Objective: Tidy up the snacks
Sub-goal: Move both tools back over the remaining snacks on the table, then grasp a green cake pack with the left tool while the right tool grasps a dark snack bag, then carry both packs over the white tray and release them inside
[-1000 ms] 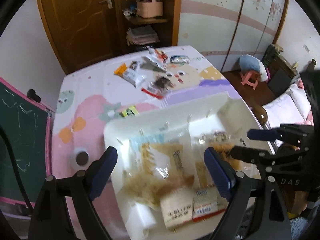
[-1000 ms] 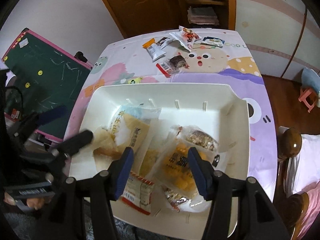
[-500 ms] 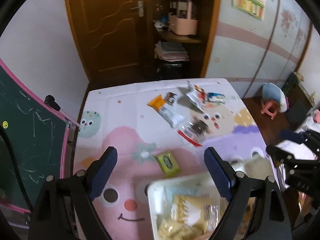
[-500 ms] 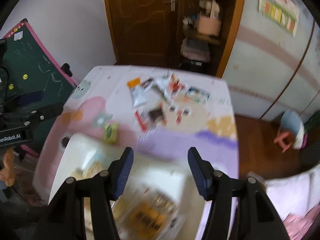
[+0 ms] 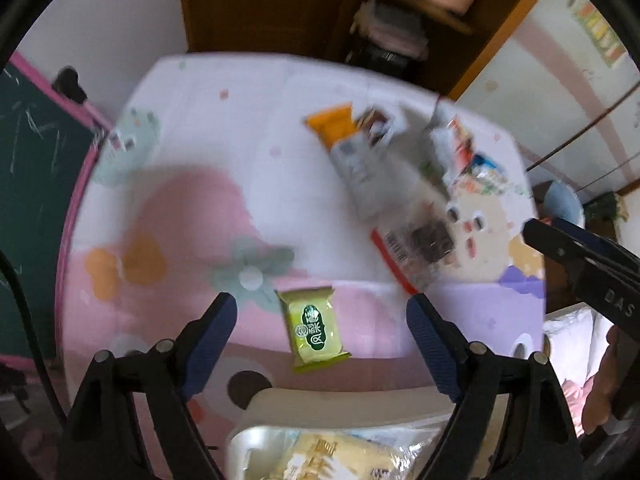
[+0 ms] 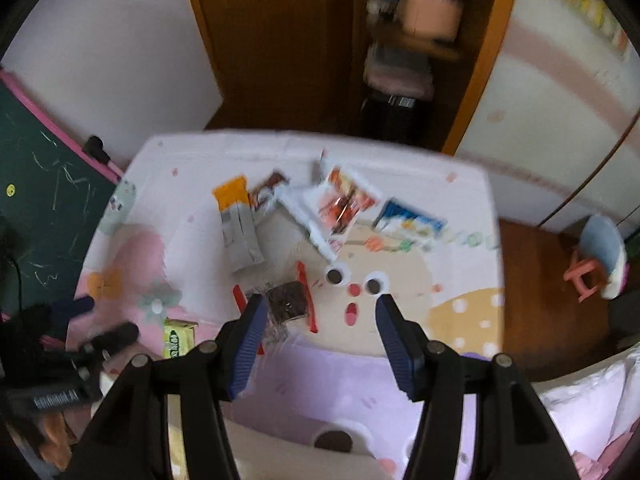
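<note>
A green snack packet [image 5: 315,329] lies on the cartoon-print table between the fingers of my open, empty left gripper [image 5: 322,322]; it also shows in the right wrist view [image 6: 178,338]. A white tray [image 5: 344,400] holding yellow snack bags [image 5: 332,458] sits just below the left gripper. My right gripper [image 6: 320,322] is open and empty, above a dark snack in a clear red-edged wrapper [image 6: 286,300]. Several loose packets lie further back: an orange and grey one [image 6: 238,224], a red and white one [image 6: 342,206], a blue one [image 6: 410,220].
A green chalkboard [image 6: 36,208] stands at the table's left. A wooden door and shelf unit [image 6: 404,40] are behind. A small pink stool [image 6: 592,264] stands on the floor at the right. The tray's rim [image 6: 304,456] shows at the bottom of the right wrist view.
Both grippers have moved forward from over the tray to the loose snacks. The green packet now lies between the left fingers. Both stay open.
</note>
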A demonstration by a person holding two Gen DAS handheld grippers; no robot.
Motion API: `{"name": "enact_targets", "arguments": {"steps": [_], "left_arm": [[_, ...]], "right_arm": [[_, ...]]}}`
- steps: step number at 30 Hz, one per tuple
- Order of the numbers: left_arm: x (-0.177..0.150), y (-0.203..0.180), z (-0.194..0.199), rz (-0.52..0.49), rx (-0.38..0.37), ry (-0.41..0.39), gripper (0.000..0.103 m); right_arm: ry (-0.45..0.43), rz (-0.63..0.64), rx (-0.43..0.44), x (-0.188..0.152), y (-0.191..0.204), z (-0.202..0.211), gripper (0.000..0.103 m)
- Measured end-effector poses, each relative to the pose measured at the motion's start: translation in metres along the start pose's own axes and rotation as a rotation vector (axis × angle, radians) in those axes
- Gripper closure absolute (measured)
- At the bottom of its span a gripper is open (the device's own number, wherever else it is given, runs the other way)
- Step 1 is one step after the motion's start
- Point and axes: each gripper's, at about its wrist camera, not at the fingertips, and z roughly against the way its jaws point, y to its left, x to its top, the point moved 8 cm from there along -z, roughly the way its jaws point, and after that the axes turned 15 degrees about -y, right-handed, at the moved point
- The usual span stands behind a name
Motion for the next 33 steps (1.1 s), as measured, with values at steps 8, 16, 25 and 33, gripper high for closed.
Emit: {"name": "enact_targets", "arguments": {"steps": [8,16,25,33], "left_arm": [[-0.041,-0.004,-0.054,0.018,0.066,0.191,0.024],[-0.06,-0.004,-0.075,0.037,0.076,0.257,0.03],[-0.056,-0.01,-0.074,0.01,0.131,0.197,0.06],[-0.051,-0.013,-0.066,0.051,0.069,0.151,0.069]], "right_arm": [[0.124,-0.008,0.058,-0.029,0.019,-0.062,0.046],[0.189,0.055,0.05,-0.04,0.03,-0.091,0.046],[0.23,0.125,0.018,-0.048,0.043,-0.106,0.047],[0.236,0.121,0.02,-0.052,0.044,-0.1,0.062]]}}
